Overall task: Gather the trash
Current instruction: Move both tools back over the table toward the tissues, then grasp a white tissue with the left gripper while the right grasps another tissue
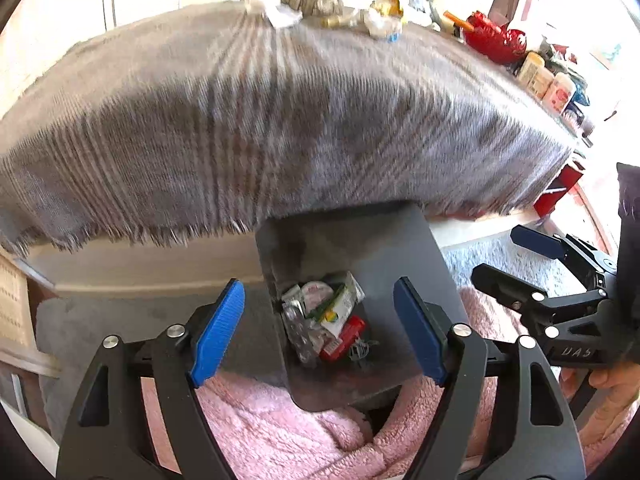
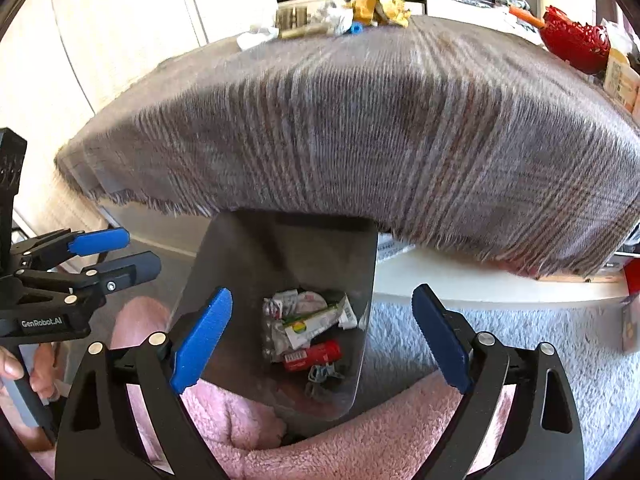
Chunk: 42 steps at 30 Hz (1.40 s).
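Left gripper (image 1: 320, 328) wide open, empty | right gripper (image 2: 322, 338) wide open, empty | trash (image 2: 304, 330) in grey bin (image 2: 280, 248) below both

one bin (image 2: 280, 256), two hand-held grippers (image 2: 320, 336), one red bowl (image 2: 576, 42)

Bright daylight, glare above — cloth seemingly motion-blurred.
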### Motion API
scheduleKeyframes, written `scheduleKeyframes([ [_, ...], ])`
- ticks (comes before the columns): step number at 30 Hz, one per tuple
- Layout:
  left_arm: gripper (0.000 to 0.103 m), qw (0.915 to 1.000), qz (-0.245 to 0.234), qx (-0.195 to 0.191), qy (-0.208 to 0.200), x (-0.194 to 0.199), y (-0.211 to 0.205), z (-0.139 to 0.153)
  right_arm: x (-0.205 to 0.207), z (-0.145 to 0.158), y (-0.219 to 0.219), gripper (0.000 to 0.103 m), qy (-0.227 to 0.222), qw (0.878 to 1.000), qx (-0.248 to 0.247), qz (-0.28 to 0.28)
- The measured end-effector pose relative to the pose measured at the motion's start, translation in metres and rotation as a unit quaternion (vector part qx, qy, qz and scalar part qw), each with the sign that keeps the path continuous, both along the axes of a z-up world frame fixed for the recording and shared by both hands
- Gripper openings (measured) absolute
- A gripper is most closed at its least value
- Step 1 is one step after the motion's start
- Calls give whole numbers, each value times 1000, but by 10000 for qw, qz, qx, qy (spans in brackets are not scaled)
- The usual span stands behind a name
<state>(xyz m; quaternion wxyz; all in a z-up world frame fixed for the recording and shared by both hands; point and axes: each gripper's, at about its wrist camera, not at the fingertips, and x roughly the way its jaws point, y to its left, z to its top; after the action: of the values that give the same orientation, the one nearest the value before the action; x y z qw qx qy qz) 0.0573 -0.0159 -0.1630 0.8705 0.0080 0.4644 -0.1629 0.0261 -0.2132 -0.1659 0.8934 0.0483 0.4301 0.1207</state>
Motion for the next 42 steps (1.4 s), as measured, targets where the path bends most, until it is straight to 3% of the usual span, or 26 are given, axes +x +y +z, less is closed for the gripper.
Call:
scheduleKeyframes([
  [5,82,9994,44,-79,-326,15,11,25,15,35,-15,100,-424,9986,255,-204],
  [14,90,9975,40,33,-707,69,15,60,75,85,-31,100,-903,9936,109,-670],
  [24,89,9966,94,70,-819,141,13,70,140,93,-20,100,-935,9936,-82,-627],
  [28,81,9963,95,60,-856,165,12,70,159,91,-14,100,-978,9929,-173,-652],
  [34,79,9961,88,-61,-877,202,8,72,180,89,-9,99,-951,9938,-49,-573],
  [35,75,9962,65,-54,-872,207,7,72,183,89,-9,97,-960,9938,-47,-562],
  [40,53,9976,-40,-14,-696,230,-1,65,198,85,-2,69,-883,9948,-79,-496],
  [42,50,9978,-93,8,-656,236,-5,61,200,82,1,61,-850,9952,-151,-466],
])
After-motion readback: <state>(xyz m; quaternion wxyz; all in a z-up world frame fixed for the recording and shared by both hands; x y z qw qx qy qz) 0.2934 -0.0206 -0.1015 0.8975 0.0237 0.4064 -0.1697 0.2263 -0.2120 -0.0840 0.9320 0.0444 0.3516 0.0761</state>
